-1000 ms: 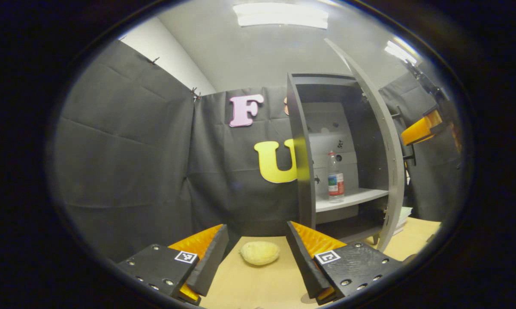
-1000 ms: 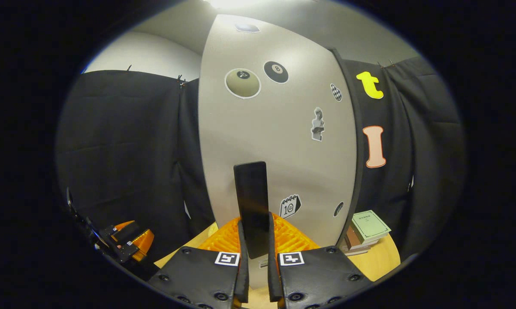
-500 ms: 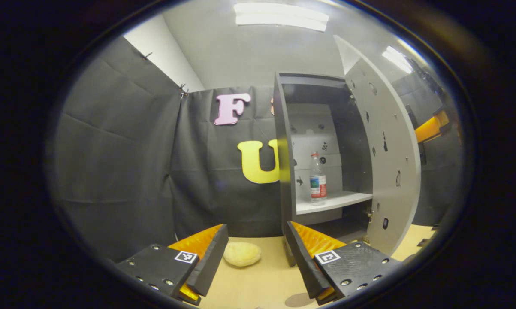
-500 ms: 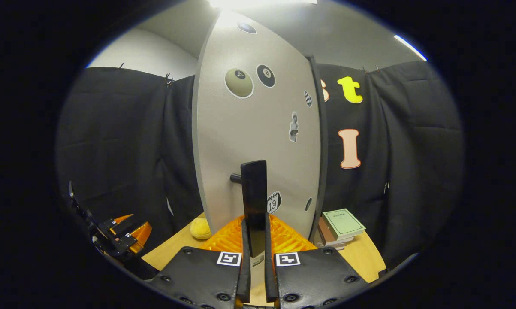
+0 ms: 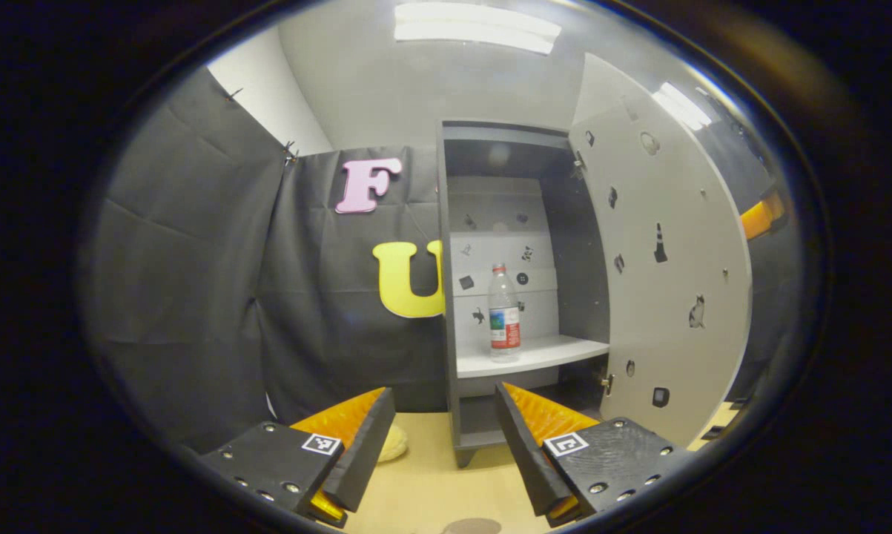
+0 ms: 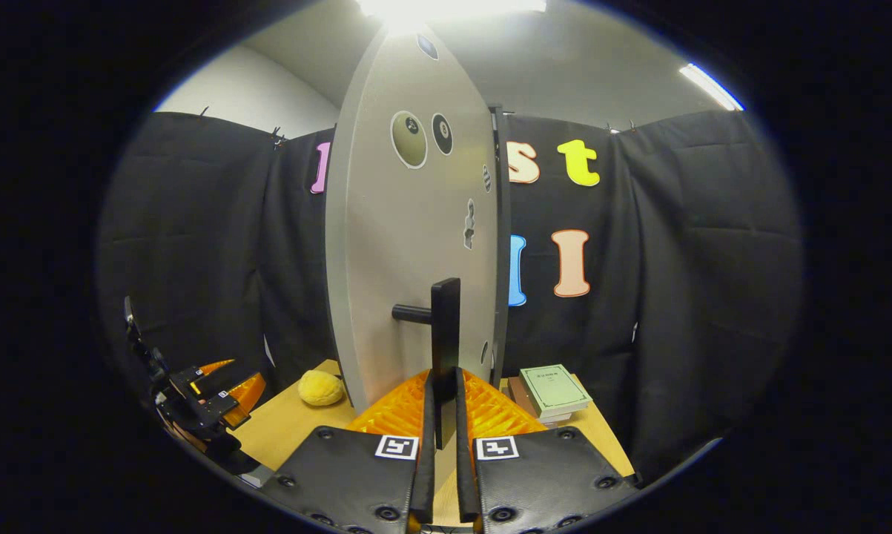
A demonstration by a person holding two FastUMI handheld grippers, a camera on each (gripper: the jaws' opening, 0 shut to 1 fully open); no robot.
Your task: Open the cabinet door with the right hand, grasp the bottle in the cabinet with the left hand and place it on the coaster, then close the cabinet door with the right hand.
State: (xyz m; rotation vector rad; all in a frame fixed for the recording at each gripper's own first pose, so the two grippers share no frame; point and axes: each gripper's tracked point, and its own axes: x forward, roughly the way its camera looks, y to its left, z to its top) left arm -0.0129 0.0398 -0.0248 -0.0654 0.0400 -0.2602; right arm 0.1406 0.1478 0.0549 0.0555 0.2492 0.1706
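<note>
Right gripper [image 6: 440,445] jaws clamped on door handle [image 6: 444,337], cabinet door [image 5: 664,259] swung wide; left gripper [image 5: 438,437] jaws open, empty, near bottle [image 5: 503,314] upright on shelf [image 5: 531,356].

The cabinet [image 5: 449,297] has dark grey side panels and a pale white back wall and shelf dotted with small black stickers. Its door [image 6: 408,237] is light grey, with an olive ball sticker and a black ball sticker near the top, and a black handle [image 6: 444,326]. The bottle [image 5: 503,315] is clear with a red cap and a label of red, white and blue-green. The table [image 5: 431,486] is light tan wood. A pale yellow fuzzy ball [image 6: 321,388] lies left of the door; to its right a book [image 6: 555,389] has a pale green cover
</note>
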